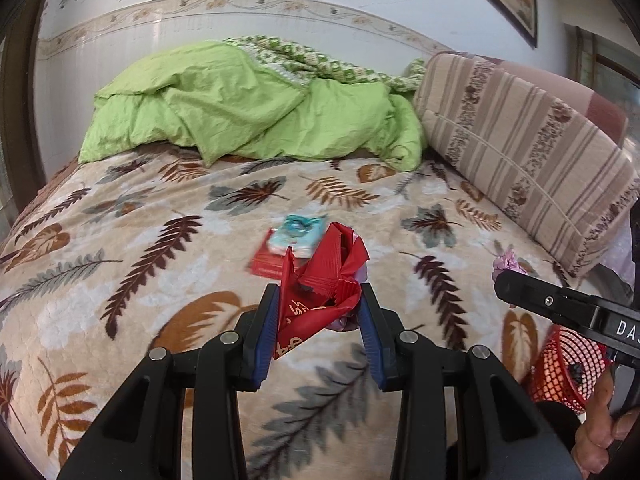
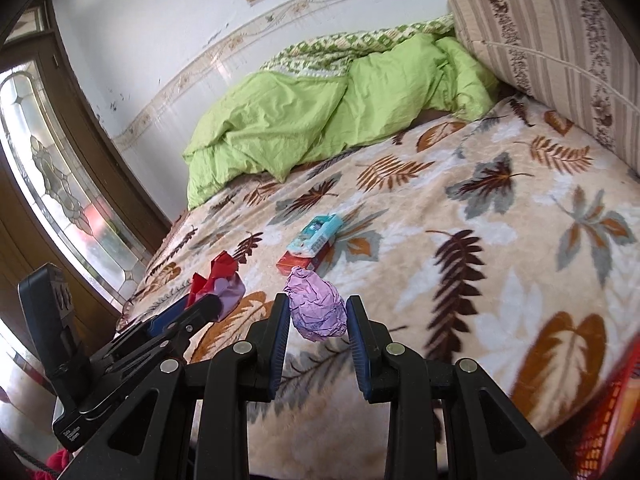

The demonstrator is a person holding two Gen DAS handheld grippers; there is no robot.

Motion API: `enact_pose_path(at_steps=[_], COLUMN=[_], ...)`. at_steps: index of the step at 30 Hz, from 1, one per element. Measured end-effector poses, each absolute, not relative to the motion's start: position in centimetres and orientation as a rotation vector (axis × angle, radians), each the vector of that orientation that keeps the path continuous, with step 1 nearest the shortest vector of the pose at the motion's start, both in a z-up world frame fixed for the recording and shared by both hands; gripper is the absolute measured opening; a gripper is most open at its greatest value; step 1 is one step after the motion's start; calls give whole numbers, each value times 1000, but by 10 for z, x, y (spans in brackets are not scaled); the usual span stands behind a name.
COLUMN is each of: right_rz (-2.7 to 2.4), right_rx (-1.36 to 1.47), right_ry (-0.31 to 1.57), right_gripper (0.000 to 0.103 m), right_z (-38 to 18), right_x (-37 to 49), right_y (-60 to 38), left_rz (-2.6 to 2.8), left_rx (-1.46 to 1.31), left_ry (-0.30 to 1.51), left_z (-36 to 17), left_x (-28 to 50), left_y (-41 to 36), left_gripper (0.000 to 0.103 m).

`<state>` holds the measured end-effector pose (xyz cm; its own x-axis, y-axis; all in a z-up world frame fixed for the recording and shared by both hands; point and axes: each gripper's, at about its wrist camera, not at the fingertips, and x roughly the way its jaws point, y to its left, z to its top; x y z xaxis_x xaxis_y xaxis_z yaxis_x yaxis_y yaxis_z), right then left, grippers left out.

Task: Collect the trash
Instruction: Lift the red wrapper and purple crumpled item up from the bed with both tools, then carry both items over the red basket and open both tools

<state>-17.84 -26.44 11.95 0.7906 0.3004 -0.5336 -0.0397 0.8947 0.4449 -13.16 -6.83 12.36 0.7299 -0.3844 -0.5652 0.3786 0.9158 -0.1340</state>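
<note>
A crumpled red foil wrapper is pinched in the left gripper, a crumpled lilac paper ball in the right gripper. The red mesh basket is seen low beside the bed, nearer the right hand.

White capitals "DA" show on the black plastic body of the right gripper, cut off at the frame edge; gold characters on the crumpled red foil wrapper stay unreadable.
</note>
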Motion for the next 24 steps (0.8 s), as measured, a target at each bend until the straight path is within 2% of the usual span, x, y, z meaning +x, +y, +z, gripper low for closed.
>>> enact_pose_path(at_steps=[14,24], right_rz=[55,-147], right_rx=[516,604], right_ry=[578,536], right_gripper=[30,30], right_z=[137,135], right_x=[-253,-310], right_y=[-353,-438], left_rz=[-601,-823], left_rx=[61,126], left_ry=[603,627], left_z=[150,162], left_x=[-171,-192], left_y=[-139,-228], left_gripper=[37,37])
